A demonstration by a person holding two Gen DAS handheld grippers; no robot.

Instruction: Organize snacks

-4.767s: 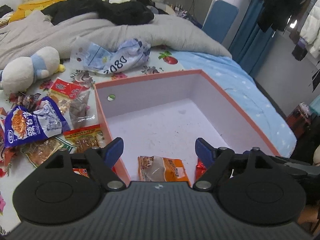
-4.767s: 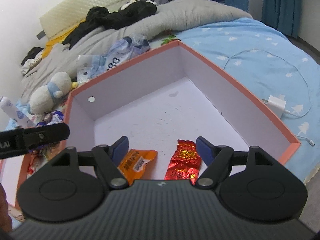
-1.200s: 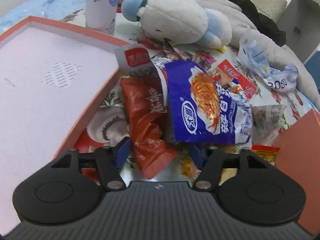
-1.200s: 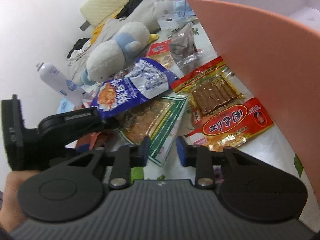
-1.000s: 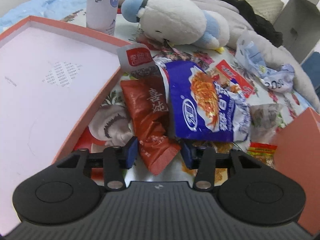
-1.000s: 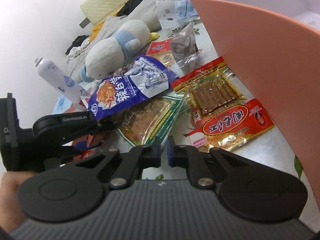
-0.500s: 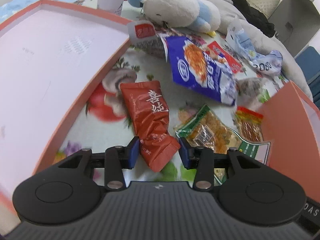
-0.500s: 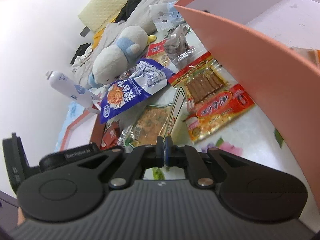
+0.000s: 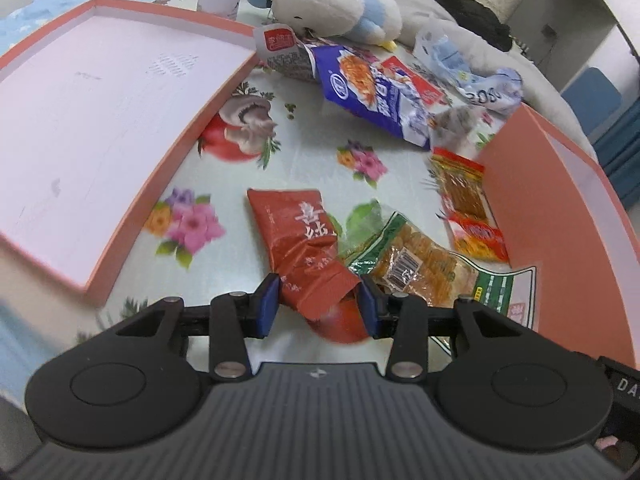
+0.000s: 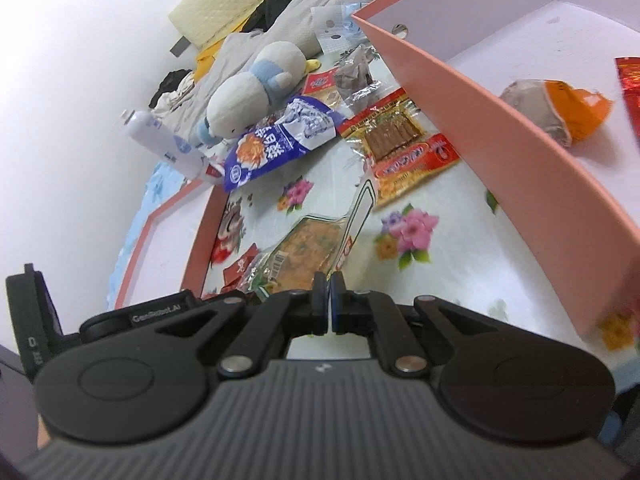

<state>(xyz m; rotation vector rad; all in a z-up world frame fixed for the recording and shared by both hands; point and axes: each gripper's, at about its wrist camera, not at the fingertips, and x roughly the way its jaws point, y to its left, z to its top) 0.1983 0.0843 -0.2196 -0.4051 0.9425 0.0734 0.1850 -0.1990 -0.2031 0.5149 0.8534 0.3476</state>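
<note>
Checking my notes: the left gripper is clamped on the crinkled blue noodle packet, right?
Not quite. In the left wrist view the left gripper is clamped on the crinkled red foil packet; the blue noodle packet lies further off, untouched.

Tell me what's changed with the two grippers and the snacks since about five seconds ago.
Both grippers swung from over the box to the snack pile. The left gripper closed on the red packet and pulled it clear; the right gripper shut on the green-edged packet and lifted it. The orange packet stays in the box.
</note>
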